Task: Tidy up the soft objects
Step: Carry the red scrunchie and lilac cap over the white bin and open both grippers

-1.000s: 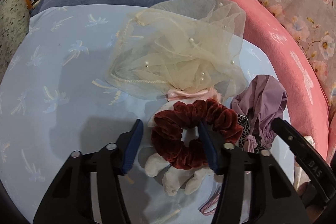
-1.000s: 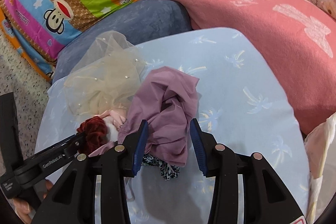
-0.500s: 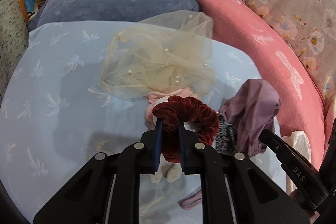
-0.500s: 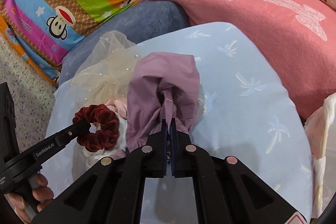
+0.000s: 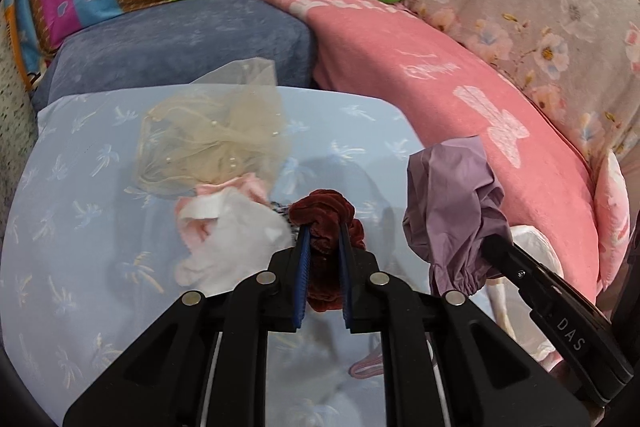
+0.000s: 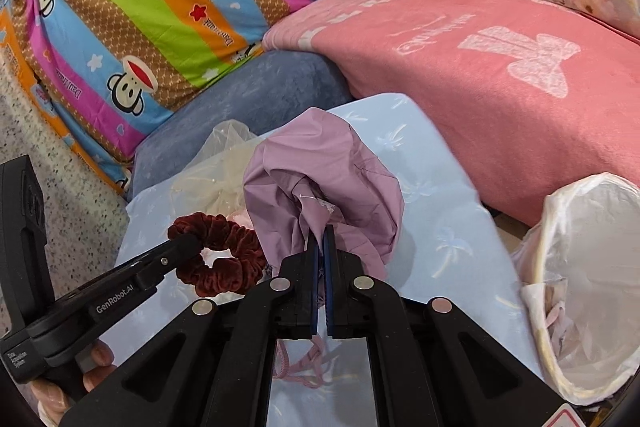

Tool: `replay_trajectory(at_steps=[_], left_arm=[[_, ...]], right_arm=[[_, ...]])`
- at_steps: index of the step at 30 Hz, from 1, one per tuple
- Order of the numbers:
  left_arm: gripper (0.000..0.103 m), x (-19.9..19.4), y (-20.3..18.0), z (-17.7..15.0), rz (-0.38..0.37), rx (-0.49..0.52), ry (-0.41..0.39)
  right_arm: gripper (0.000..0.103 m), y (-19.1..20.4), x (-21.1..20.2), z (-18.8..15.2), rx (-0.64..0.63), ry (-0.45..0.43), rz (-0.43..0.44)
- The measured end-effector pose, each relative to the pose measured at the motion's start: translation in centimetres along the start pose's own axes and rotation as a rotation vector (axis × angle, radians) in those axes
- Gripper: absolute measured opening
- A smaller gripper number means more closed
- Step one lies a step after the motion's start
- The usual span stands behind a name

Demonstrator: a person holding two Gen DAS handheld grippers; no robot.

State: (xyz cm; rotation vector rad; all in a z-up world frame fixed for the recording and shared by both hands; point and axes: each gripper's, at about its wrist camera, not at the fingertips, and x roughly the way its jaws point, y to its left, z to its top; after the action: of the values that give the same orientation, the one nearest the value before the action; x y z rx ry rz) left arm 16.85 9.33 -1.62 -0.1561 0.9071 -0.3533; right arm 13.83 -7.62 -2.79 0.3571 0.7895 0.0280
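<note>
1. Both jaws were spread around their targets a second ago; now each pair has clamped and risen, so the dark red velvet scrunchie (image 5: 322, 205) and the lilac drawstring pouch (image 6: 320, 183) hang clear of the light blue palm-print sheet (image 5: 80, 187).
2. Pinching a bunched section of the scrunchie's band, the left gripper (image 5: 322, 251) lets the rest of the loop bulge above its fingertips, toward 12 o'clock.
3. Almost fully closed on a fold of the pouch, the right gripper (image 6: 319, 239) shows the pouch's pink cord (image 6: 300, 367) dangling below its jaws, toward 6 o'clock.
4. Left behind on the sheet, at 10 o'clock from the scrunchie, are a white and pink plush piece (image 5: 228, 227) and a cream tulle piece with pearls (image 5: 212, 139); a scrap of leopard-print fabric (image 5: 280, 207) peeks out between plush and scrunchie.
5. A white mesh basket (image 6: 592, 267) stands open at 3 o'clock from the right gripper, just off the sheet's edge; it looks the likely drop place, though that is a guess.
6. Risks: the pouch is held by a thin fold, so a quick swing could slide it free. The trailing cord might snag the basket rim. The scrunchie's plush pile may creep out of a partial pinch. With both loads close together, the fabrics could brush and tug each other.
</note>
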Motion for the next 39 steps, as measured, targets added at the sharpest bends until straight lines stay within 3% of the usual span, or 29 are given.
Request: replay_trajectory(at_steps=[18, 39], left_arm=[[0.013, -1.5, -11.6, -2.0, -0.113, 0.198, -0.016], [0.013, 0.0, -22.4, -5.0, -0.208, 0.366, 0.041]], right_arm=[[0.002, -8.2, -8.8, -0.8, 0.096, -0.122, -0.07], [0.002, -17.6, -14.3, -3.5, 0.238, -0.187, -0.179]])
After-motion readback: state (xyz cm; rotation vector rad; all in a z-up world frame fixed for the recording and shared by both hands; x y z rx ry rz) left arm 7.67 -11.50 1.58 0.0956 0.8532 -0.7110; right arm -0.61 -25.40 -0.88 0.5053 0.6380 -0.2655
